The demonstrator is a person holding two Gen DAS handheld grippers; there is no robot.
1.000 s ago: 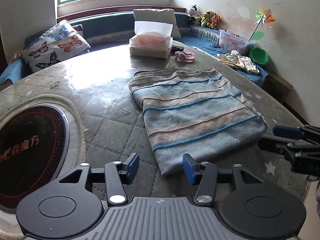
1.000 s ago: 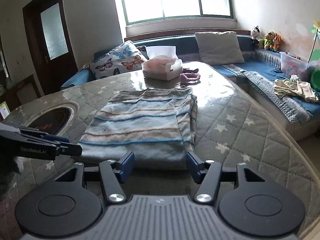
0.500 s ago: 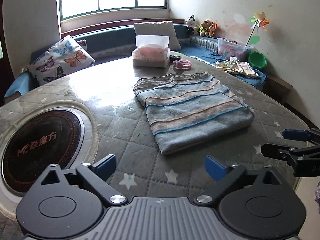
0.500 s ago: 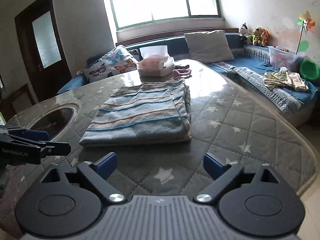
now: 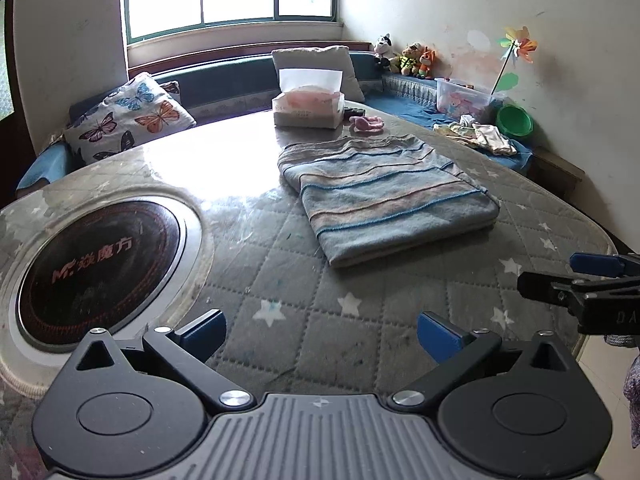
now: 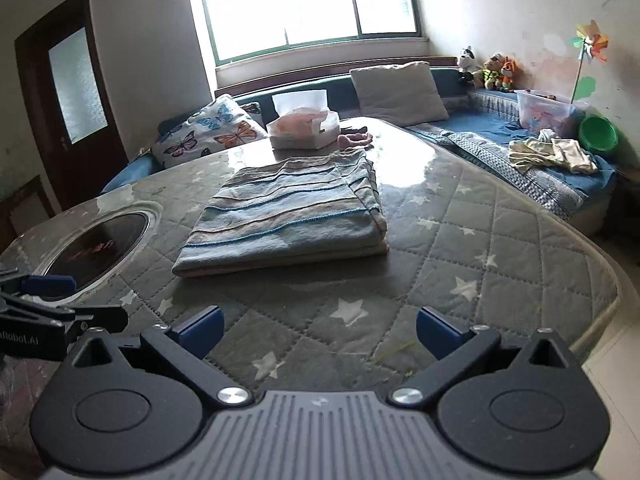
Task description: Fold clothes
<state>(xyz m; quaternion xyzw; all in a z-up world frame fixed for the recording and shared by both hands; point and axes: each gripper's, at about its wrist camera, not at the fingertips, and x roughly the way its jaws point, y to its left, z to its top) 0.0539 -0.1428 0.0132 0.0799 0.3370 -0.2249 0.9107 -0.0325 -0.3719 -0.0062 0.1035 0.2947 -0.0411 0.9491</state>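
Here, centre of both frames: a folded striped garment lying flat on the quilted, star-printed table cover under a glossy clear sheet, squared into a thick rectangle of several layers. Soft knit-looking fabric in grey-blue and beige bands, crossed by thin bright blue lines and finer brown ones; layered edges stacked along the near side and right side in the right wrist view, far edge slightly rumpled. At lower left of the left wrist frame, a round black induction hob set into the table, printed in red with "M" and Chinese characters, too small and distorted to read with certainty. Behind the garment, toward upper centre, a tissue box with a white sheet sticking up, pink print on its face unreadable, and a small pink item just right of it. Left gripper at bottom centre, blue pads spread wide, nothing between them, well short of the garment. Right gripper likewise spread wide and empty above the table's near edge. At lower left of the right wrist frame, on the left gripper's black body, white lettering cut by the frame edge, reading roughly "nRobot.AI".
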